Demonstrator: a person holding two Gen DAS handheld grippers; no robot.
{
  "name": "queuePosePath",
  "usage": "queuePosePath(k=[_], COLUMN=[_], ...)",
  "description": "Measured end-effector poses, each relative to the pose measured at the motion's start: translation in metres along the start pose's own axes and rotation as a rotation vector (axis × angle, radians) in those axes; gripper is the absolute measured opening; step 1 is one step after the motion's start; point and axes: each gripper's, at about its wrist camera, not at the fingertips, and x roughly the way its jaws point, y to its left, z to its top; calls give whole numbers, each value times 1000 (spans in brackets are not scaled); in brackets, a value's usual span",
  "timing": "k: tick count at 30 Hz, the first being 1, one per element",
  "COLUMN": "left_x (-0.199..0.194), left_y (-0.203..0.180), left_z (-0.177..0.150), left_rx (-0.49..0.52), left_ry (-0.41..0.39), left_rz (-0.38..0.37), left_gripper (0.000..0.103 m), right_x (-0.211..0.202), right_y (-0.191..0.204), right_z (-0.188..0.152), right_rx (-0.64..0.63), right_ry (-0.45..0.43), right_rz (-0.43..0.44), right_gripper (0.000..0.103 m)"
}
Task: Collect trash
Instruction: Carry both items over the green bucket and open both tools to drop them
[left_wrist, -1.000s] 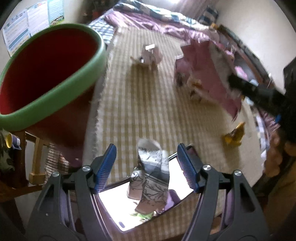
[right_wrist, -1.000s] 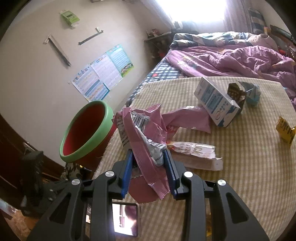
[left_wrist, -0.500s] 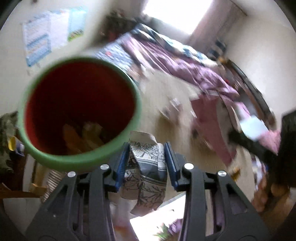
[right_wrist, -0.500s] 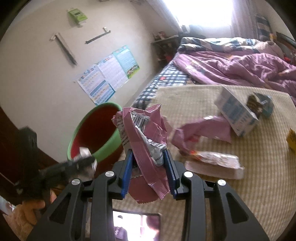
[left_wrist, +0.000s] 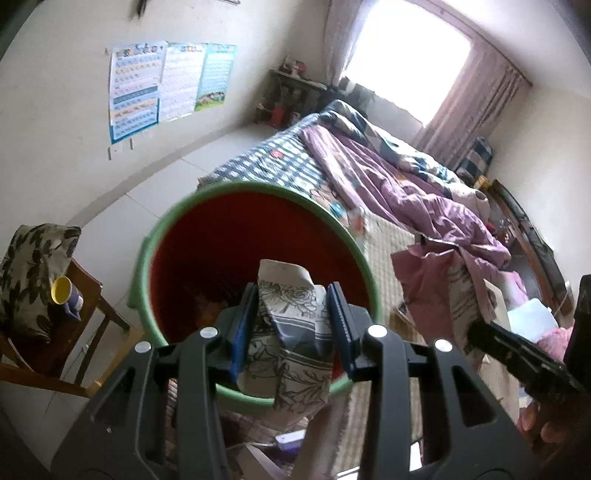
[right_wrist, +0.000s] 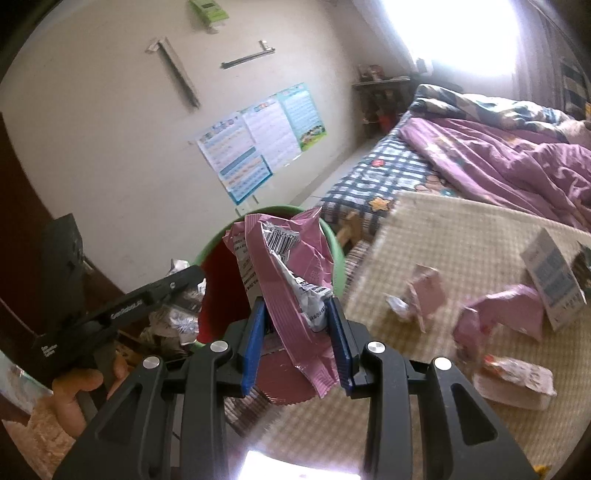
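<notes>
My left gripper (left_wrist: 291, 295) is shut on a grey-and-white patterned wrapper (left_wrist: 286, 332), held over the near rim of the red bin with a green rim (left_wrist: 221, 240); some trash lies in its bottom. My right gripper (right_wrist: 295, 306) is shut on a crumpled pink wrapper (right_wrist: 291, 266), held in front of the same bin (right_wrist: 218, 273). The right gripper's arm (left_wrist: 517, 354) and its pink wrapper (left_wrist: 432, 280) show at right in the left wrist view. The left gripper's arm (right_wrist: 122, 306) shows at left in the right wrist view.
On the checked mat (right_wrist: 461, 251) lie more pink wrappers (right_wrist: 506, 314), a white carton (right_wrist: 550, 277) and a flat packet (right_wrist: 513, 376). A wooden chair (left_wrist: 55, 332) with a yellow cup (left_wrist: 62, 291) stands left of the bin. A bed with purple bedding (left_wrist: 406, 177) is behind.
My left gripper closed on the patterned wrapper, lifted it off the mat and swung it over the bin. My right gripper carried the pink wrapper left toward the bin.
</notes>
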Motion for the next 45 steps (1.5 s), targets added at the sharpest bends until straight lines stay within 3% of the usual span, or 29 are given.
queuePosePath(k=[5,21,36,37,39,40,45], left_x=[9,38,53,53,52,50,46], left_y=[4,19,26,27,28,29,28], left_z=[4,3,1,1,-1,-2,-7], left_rx=[44,33,22,22,17,11,5], left_ry=[16,85,120,122,118,100,98], left_rz=[64,36,63,67,84,94,105], left_gripper=[37,37,38,39,68,72,73], right_x=[15,45,58,59,59,59,52], right_y=[11,13,13,13,13,12,10], right_z=[8,13,15,15,15,15,14], right_rx=[-6,35,52,53,60,66,77], right_ry=[5,45,51,51,45,39,26], right_rz=[5,8,26,29,35,41,55], right_gripper=[33,33,34,35,37,41,42])
